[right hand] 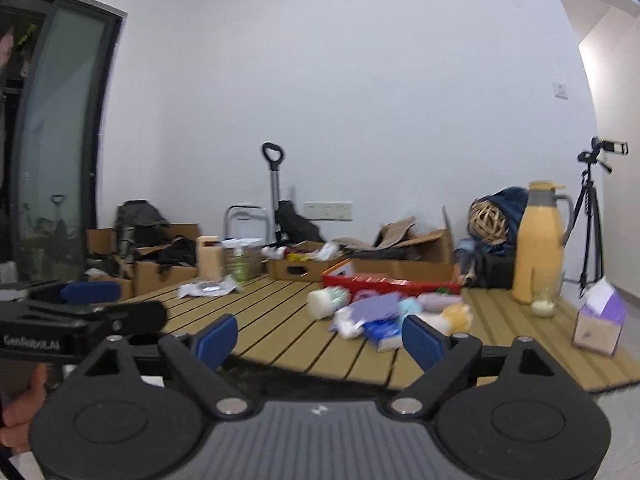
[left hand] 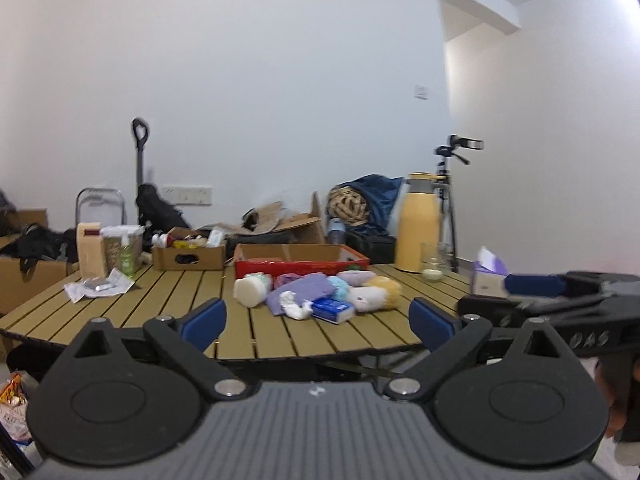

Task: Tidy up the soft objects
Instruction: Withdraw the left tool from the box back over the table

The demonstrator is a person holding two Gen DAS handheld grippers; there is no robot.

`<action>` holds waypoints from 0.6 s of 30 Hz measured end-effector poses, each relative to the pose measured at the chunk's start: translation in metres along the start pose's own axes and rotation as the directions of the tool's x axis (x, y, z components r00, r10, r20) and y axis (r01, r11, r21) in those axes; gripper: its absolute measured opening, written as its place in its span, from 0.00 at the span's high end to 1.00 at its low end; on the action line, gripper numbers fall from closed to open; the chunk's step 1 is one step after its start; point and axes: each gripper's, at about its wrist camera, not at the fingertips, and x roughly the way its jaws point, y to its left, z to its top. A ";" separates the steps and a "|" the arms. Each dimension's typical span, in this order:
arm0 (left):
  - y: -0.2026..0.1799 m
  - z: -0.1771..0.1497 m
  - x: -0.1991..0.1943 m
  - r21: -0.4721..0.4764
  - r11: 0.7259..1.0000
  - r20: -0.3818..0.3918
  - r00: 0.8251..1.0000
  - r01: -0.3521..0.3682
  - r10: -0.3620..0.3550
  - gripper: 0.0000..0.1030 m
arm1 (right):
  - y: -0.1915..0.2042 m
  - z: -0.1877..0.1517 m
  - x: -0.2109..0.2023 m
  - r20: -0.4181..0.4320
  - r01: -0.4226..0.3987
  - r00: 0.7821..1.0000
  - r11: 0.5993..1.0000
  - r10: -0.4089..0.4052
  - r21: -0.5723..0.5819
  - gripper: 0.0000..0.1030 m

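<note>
Left gripper: your left gripper (left hand: 318, 322) stands with its blue pads spread wide and nothing between them; it is short of the table's near edge and points almost level at the pile.
Right gripper: your right gripper (right hand: 320, 340) is likewise spread wide and holds nothing; it too hangs just before the table edge.
Each other: in the left view your other tool shows at the right edge; in the right view it shows at the left edge, so you hold them side by side.
Table: the slatted wooden table (left hand: 180, 300) lies ahead of both tools.
Soft objects: the pile of soft objects (left hand: 320, 292) lies near the middle of the table, just in front of the red box, well apart from both sets of pads.
In the pile: a purple cloth (left hand: 300, 290), a blue tissue pack (left hand: 332, 309) at the near side, a pale yellow plush piece (left hand: 386, 290) on the right, and a white-ended roll (left hand: 250, 290) lying on its side at the left. Some pieces touch or overlap; blur hides the finer detail.
Red box: the open red box (left hand: 300, 267) sits directly behind the pile.
Right side of table: a yellow jug (left hand: 418, 224) stands upright with a glass jar (left hand: 434, 262) just beside it, and a purple tissue box (right hand: 600, 320) sits nearer the right edge.
Left side of table: crumpled plastic wrapping (left hand: 98, 286) lies flat.
</note>
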 end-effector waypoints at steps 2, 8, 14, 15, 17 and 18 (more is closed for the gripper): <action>-0.008 -0.005 -0.012 0.027 1.000 0.023 1.000 0.009 -0.010 0.01 | 0.007 -0.011 -0.013 -0.003 0.010 1.000 1.000 -0.010 0.003 0.13; -0.029 -0.021 -0.034 0.024 0.999 0.027 0.999 0.032 -0.032 0.00 | 0.010 -0.030 -0.038 -0.022 0.043 0.999 0.997 -0.042 0.059 0.13; -0.036 -0.035 -0.046 0.010 1.000 0.054 0.998 -0.025 0.024 0.00 | 0.009 -0.035 -0.054 0.017 0.082 0.996 0.995 -0.083 0.054 0.05; -0.035 -0.037 -0.046 0.008 0.999 0.054 0.997 -0.049 0.049 0.00 | 0.008 -0.034 -0.054 0.021 0.086 0.996 0.995 -0.087 0.055 0.05; -0.030 -0.037 -0.044 -0.007 0.997 0.042 0.996 -0.076 0.077 0.00 | 0.006 -0.036 -0.053 0.014 0.090 0.996 0.994 -0.091 0.060 0.05; -0.028 -0.037 -0.043 -0.015 0.996 0.037 0.996 -0.086 0.087 0.00 | 0.005 -0.037 -0.052 0.008 0.090 0.996 0.994 -0.091 0.065 0.05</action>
